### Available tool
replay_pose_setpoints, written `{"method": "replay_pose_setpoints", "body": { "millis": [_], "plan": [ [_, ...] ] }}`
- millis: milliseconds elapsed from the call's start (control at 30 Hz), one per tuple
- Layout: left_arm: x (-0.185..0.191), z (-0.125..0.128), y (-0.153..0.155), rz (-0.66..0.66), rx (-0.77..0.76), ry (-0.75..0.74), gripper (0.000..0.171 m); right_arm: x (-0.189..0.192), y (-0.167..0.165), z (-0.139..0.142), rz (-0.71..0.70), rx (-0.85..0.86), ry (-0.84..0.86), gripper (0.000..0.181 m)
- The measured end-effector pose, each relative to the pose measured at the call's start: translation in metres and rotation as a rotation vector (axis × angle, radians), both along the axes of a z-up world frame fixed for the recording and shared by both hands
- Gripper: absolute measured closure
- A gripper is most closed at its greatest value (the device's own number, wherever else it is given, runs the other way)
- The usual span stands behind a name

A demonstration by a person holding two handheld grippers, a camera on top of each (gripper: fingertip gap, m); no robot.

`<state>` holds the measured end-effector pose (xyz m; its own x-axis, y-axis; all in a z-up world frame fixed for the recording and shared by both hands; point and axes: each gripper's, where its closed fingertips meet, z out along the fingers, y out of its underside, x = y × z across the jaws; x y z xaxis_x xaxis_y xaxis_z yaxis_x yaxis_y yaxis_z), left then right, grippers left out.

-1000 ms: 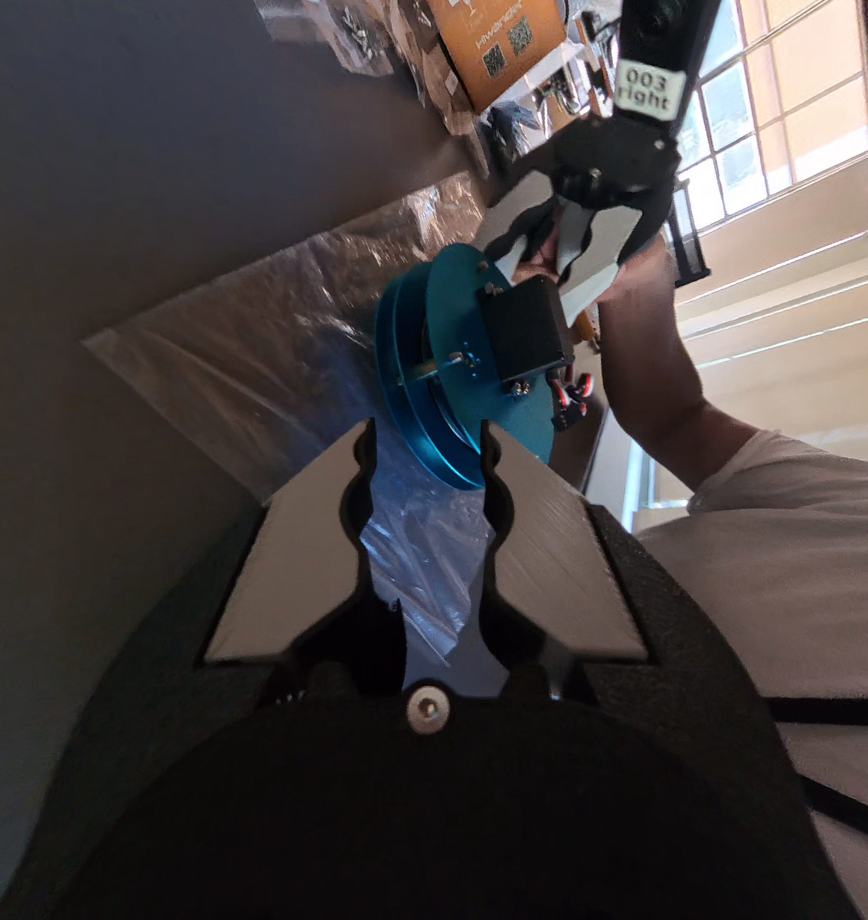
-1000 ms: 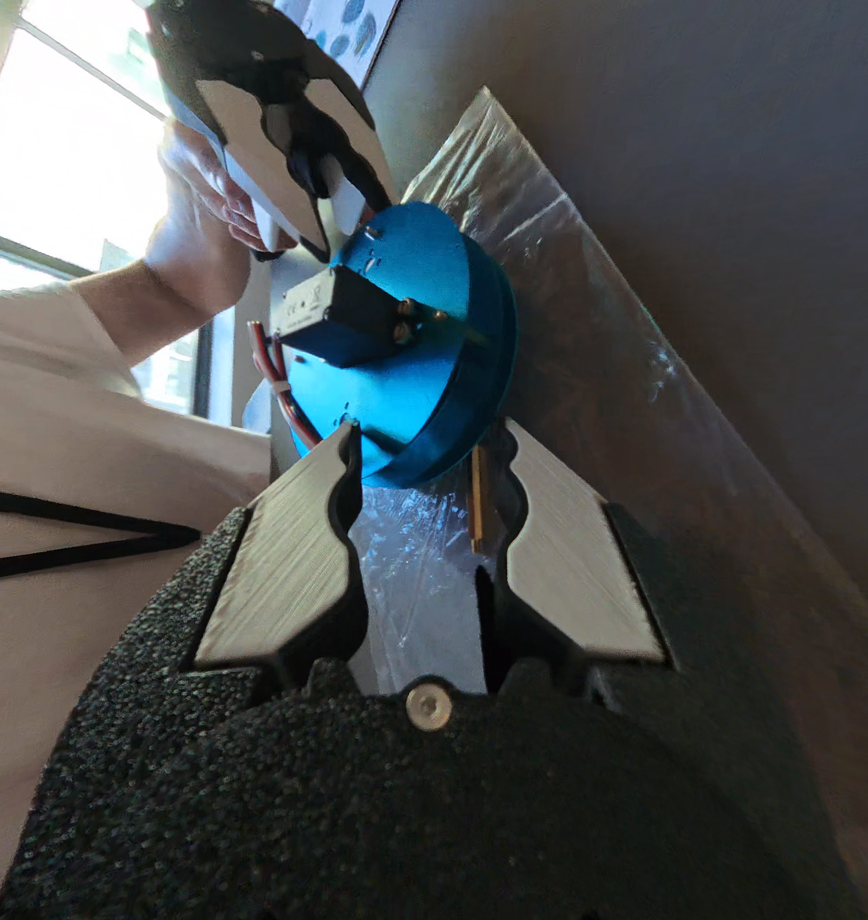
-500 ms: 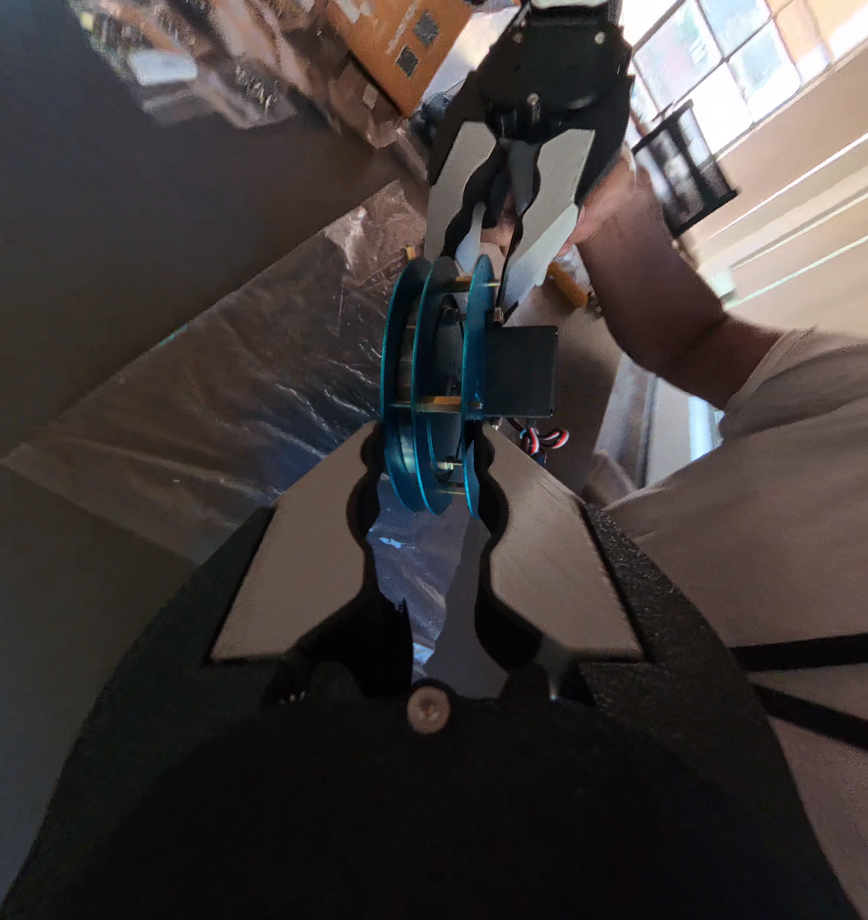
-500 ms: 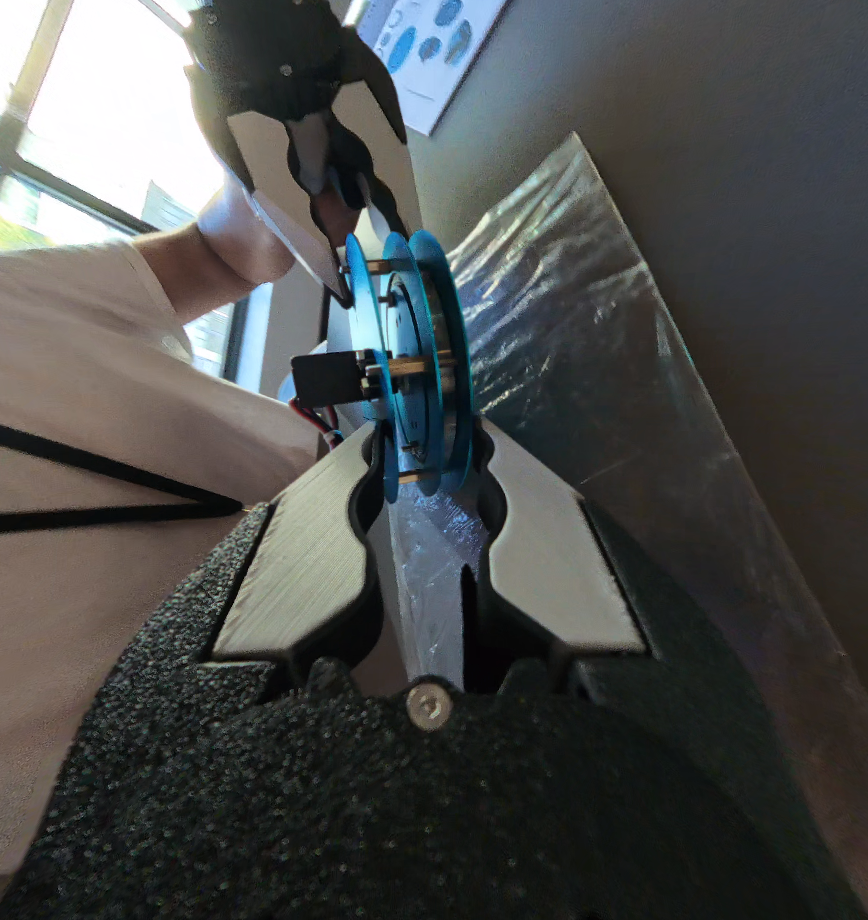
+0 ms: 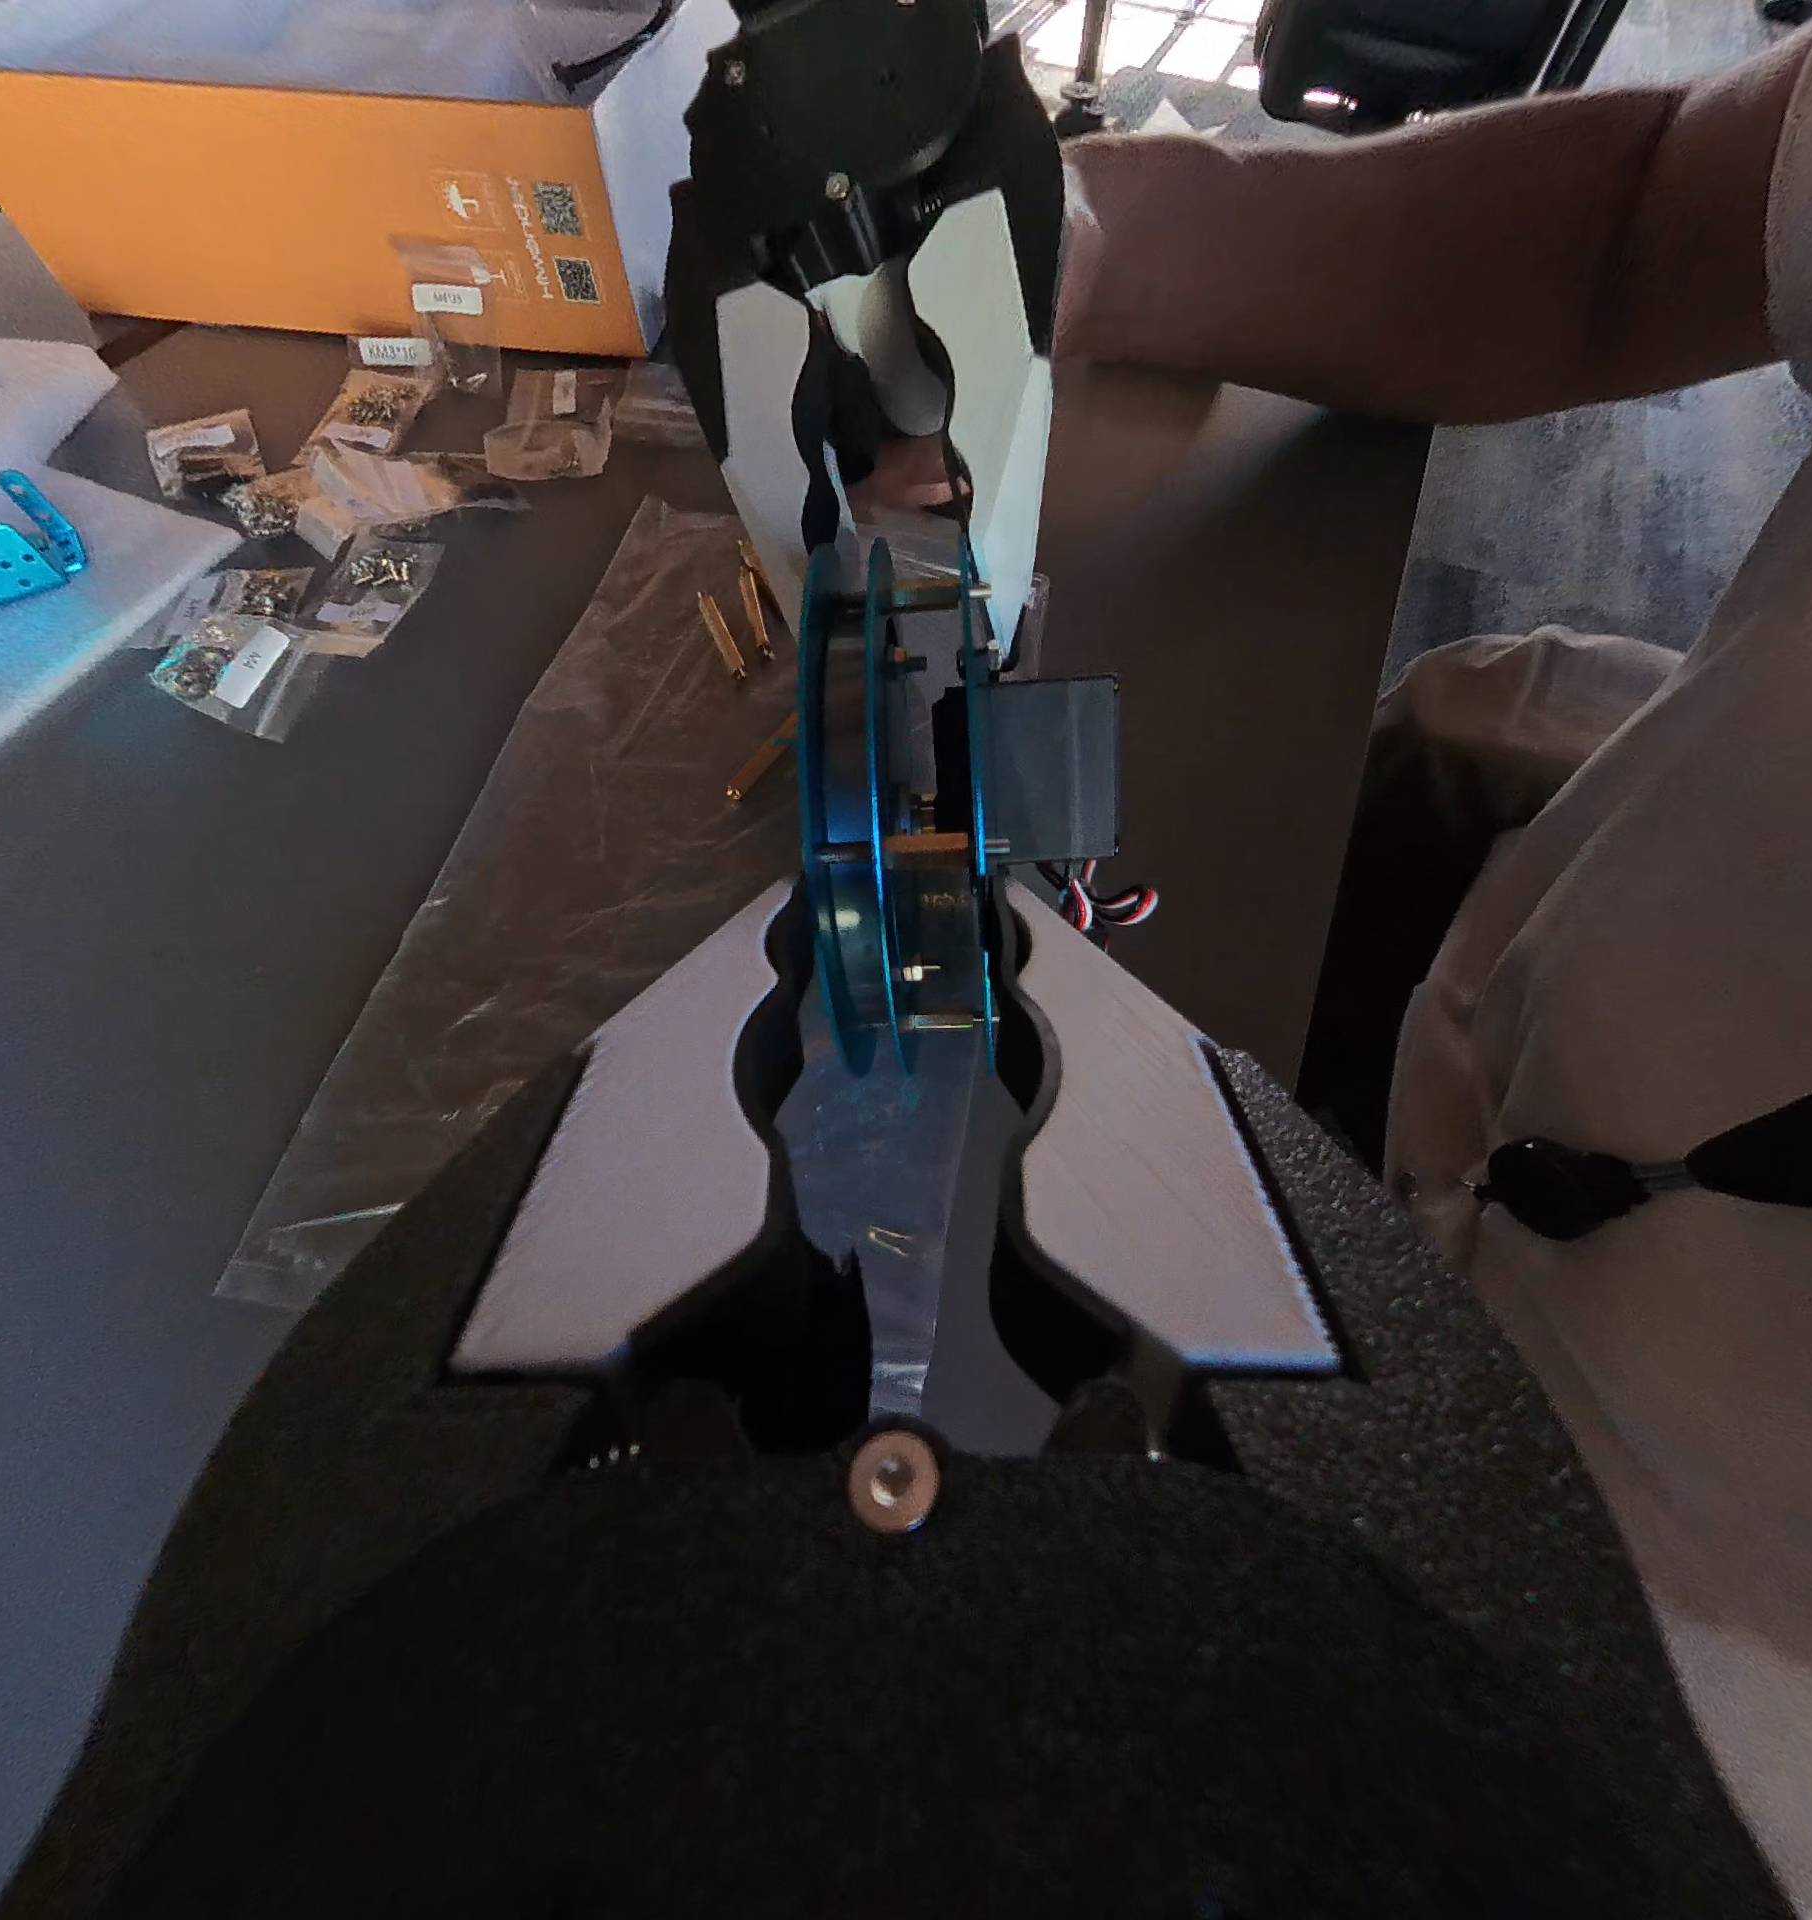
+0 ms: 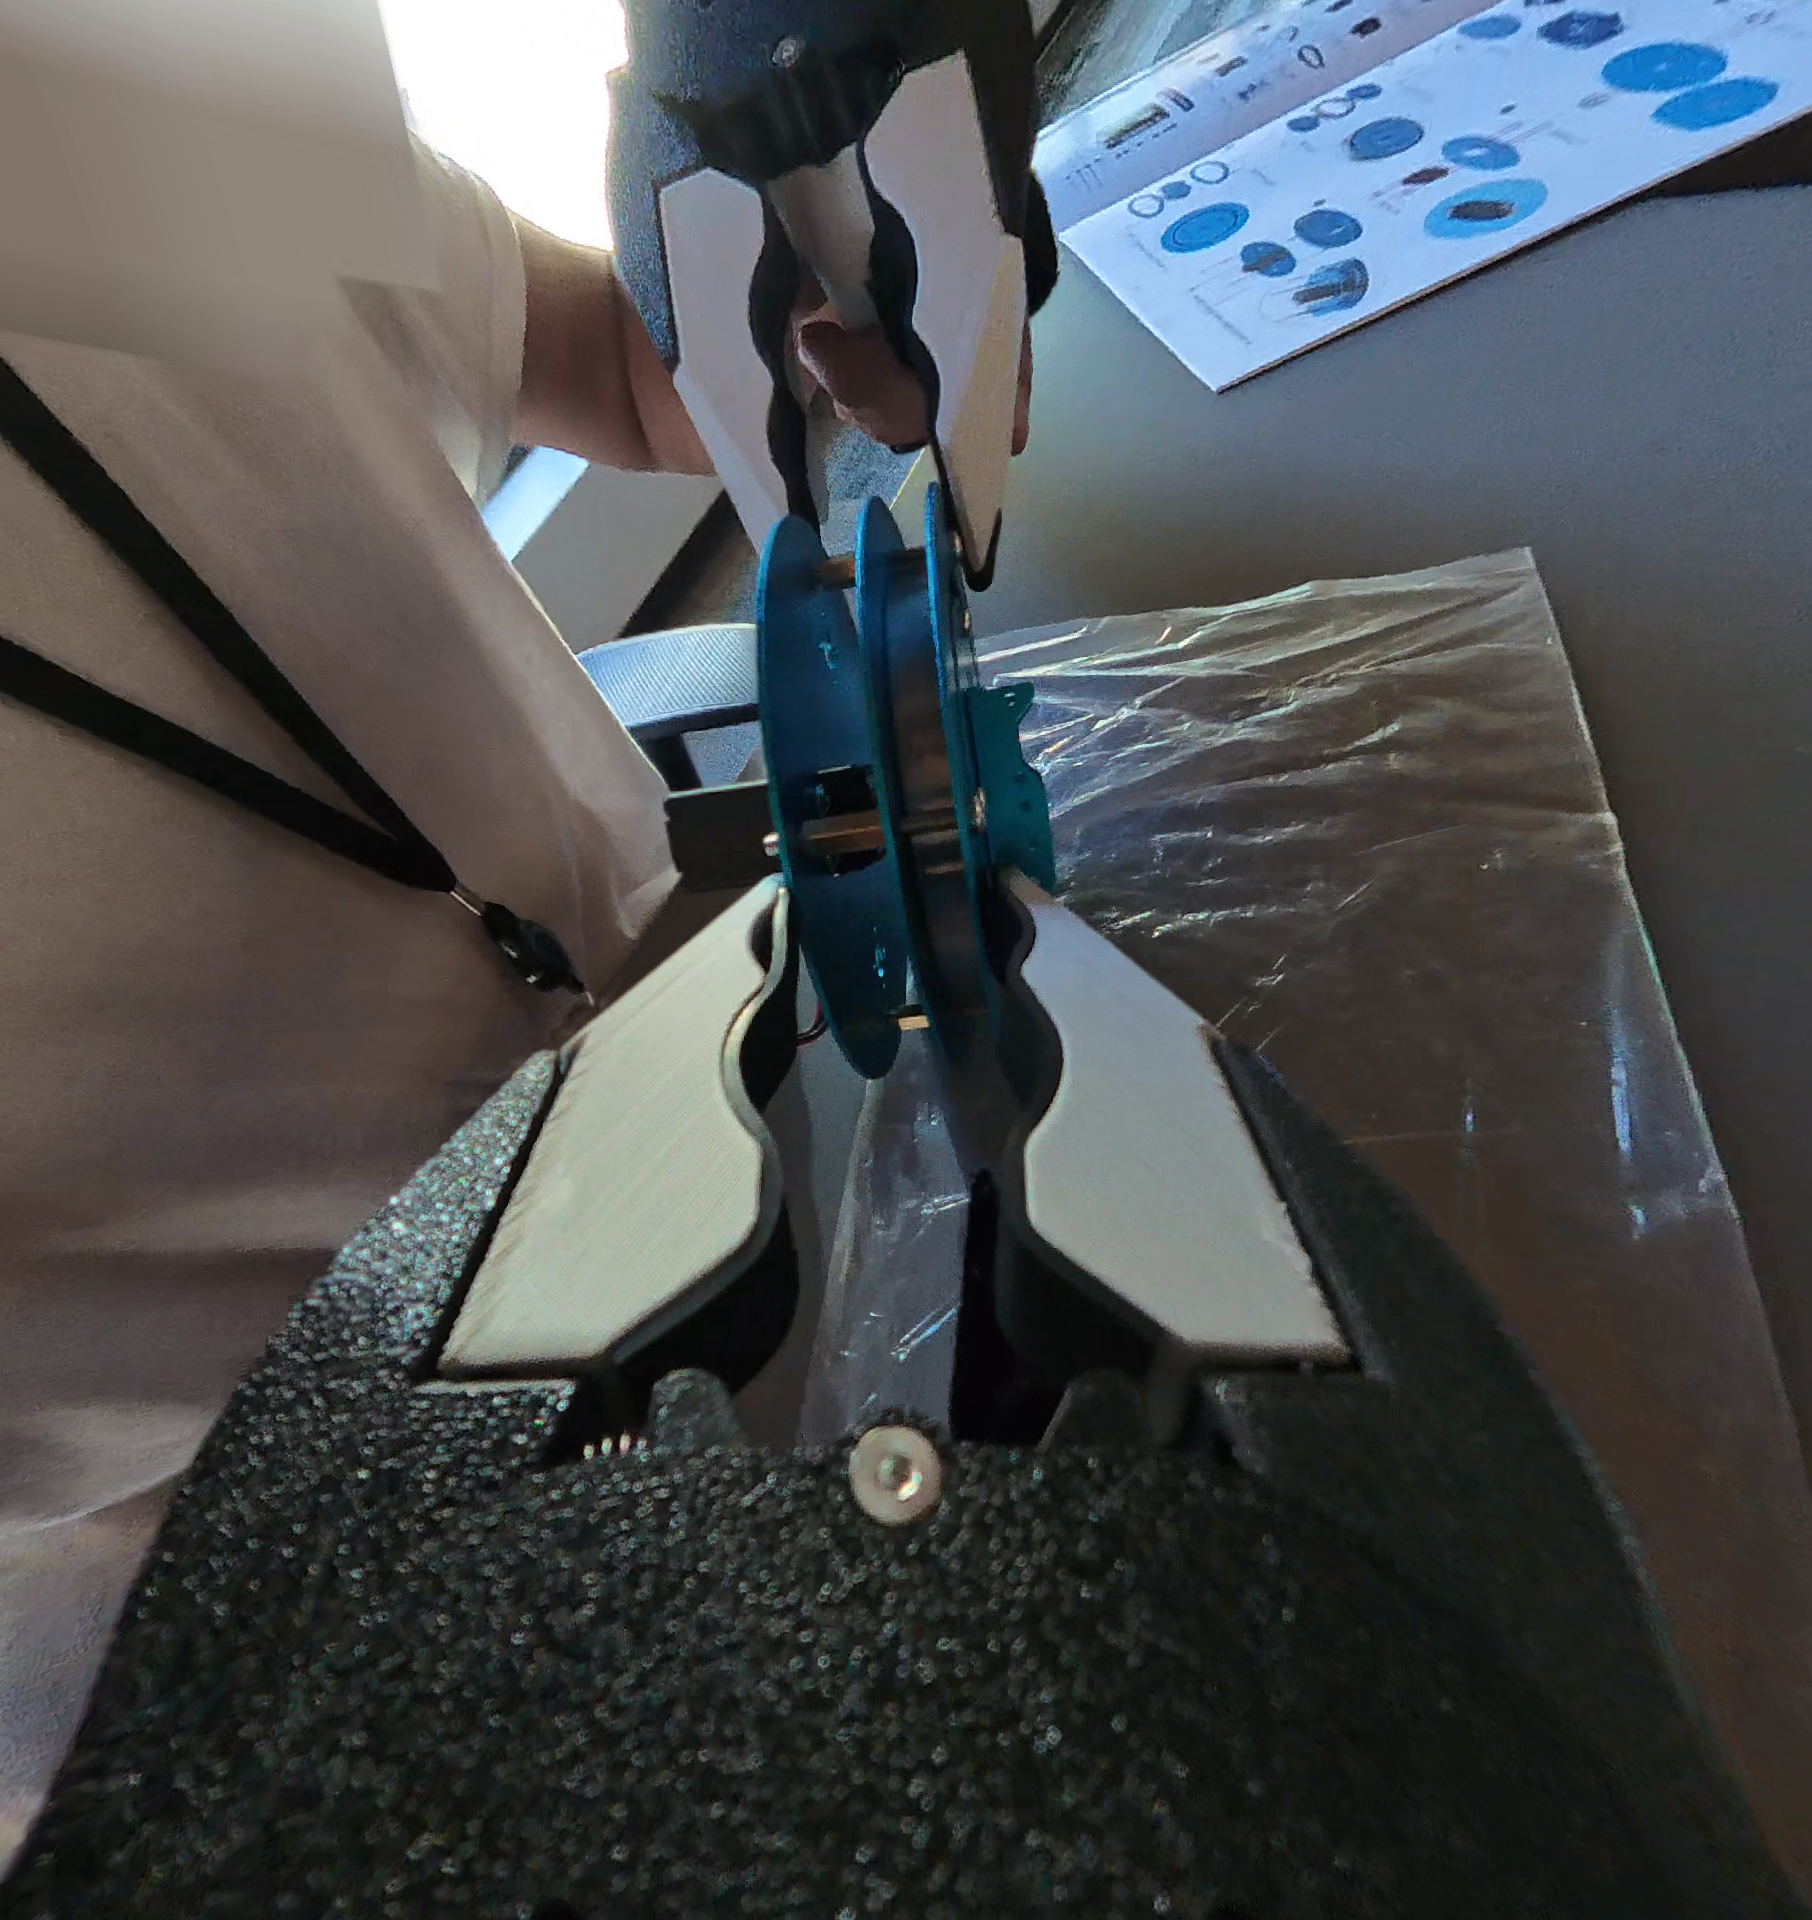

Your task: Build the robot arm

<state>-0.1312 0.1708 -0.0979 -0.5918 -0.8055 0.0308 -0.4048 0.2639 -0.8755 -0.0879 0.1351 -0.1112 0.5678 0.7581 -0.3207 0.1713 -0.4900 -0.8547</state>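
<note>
Blue disc assembly (image 5: 886, 821) clamped edge-on by left gripper (image 5: 894, 935) and right gripper (image 6: 897, 914).
Both finger pairs narrow on opposite rims; advisable: equal pressure, discs vertical above plastic bag (image 6: 1349, 831).

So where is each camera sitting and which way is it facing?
Left wrist view: on the left gripper, looking along its fingers across the table at the blue disc stack, right gripper opposite; forearm, shirt show.
Right wrist view: on the right gripper, facing back toward the person; torso shows.
Shared: the disc stack, plastic bag.
</note>
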Motion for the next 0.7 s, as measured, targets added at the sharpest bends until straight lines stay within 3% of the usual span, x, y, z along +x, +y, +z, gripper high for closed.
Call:
{"method": "replay_pose_setpoints", "body": {
  "millis": [267,700],
  "plan": [
    [-0.009,-0.007,-0.009,-0.047,0.035,-0.083,0.137,-0.007,-0.007,0.003,0.017,0.149,-0.158,0.151],
    [-0.008,0.007,-0.010,-0.110,0.045,-0.214,0.141,-0.005,-0.007,0.017,0.019,0.238,-0.217,0.150]
  ]
}}
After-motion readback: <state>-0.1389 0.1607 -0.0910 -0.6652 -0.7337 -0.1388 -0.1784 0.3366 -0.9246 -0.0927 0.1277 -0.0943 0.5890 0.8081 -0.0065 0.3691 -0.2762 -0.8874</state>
